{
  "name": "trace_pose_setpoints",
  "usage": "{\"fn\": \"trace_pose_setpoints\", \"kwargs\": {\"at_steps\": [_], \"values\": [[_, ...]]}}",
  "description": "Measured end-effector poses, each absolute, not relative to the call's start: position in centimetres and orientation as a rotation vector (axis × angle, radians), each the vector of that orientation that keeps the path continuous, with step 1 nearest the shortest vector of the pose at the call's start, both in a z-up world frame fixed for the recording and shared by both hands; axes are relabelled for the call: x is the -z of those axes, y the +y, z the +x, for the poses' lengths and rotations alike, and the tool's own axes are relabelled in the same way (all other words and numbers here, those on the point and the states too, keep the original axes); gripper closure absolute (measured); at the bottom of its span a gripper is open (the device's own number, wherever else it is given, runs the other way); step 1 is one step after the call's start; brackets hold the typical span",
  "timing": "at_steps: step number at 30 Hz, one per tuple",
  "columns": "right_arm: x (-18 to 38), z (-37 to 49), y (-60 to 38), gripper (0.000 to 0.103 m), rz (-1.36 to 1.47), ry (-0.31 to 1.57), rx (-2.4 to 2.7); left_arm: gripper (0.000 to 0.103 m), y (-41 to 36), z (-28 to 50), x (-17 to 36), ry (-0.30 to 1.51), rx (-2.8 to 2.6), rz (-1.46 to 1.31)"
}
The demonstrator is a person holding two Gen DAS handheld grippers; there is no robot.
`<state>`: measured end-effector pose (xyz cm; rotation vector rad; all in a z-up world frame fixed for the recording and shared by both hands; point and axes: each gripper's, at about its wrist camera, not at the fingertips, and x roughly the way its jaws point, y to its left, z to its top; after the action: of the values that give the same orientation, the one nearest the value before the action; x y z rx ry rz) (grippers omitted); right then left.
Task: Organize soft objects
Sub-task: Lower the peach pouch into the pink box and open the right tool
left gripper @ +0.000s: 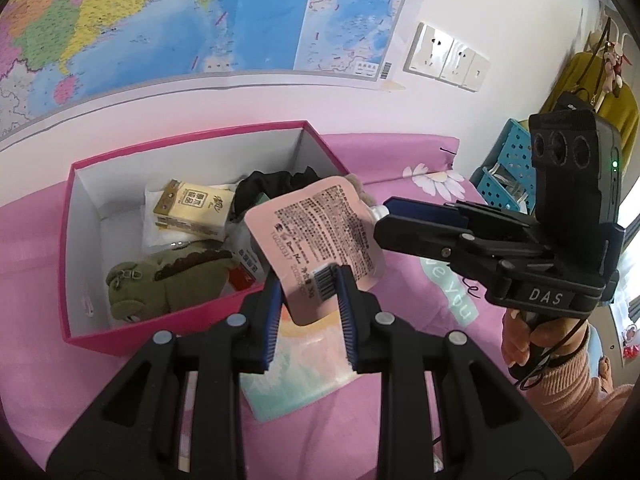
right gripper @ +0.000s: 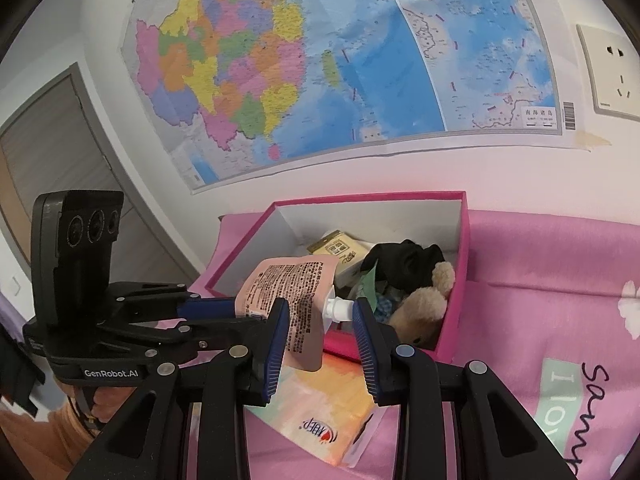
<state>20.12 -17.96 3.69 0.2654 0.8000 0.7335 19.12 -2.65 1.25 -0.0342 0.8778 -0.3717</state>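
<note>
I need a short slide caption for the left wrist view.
Left gripper holds a pink printed spout pouch beside the pink cardboard box.

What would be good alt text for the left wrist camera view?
The left gripper pinches the bottom edge of a pink spout pouch above a pink box, while the right gripper reaches for its white cap. The box holds a green plush toy, a tissue pack and black cloth.

Pale pink pouch (left gripper: pixel 320 236) printed with black text and a barcode, white spout (right gripper: pixel 338 309). Behind it, magenta box (left gripper: pixel 192 138) lined white. Inside that box: olive-green plush (left gripper: pixel 160 284) with brown ridge, black cloth (right gripper: pixel 404 262), tan plush (right gripper: pixel 424 300), cream-and-gold pack (left gripper: pixel 192 210). Under the box, pink floral sheet (right gripper: pixel 540 264).
</note>
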Motion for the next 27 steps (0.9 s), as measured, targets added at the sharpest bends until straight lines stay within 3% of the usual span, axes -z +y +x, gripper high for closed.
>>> {"fn": "trace_pose_setpoints", "kwargs": {"at_steps": [27], "values": [[-2.0, 24.7, -17.0, 0.07, 0.27, 0.84, -0.68, 0.075, -2.4, 24.1, 0.3, 0.952, 0.282, -0.045]]}}
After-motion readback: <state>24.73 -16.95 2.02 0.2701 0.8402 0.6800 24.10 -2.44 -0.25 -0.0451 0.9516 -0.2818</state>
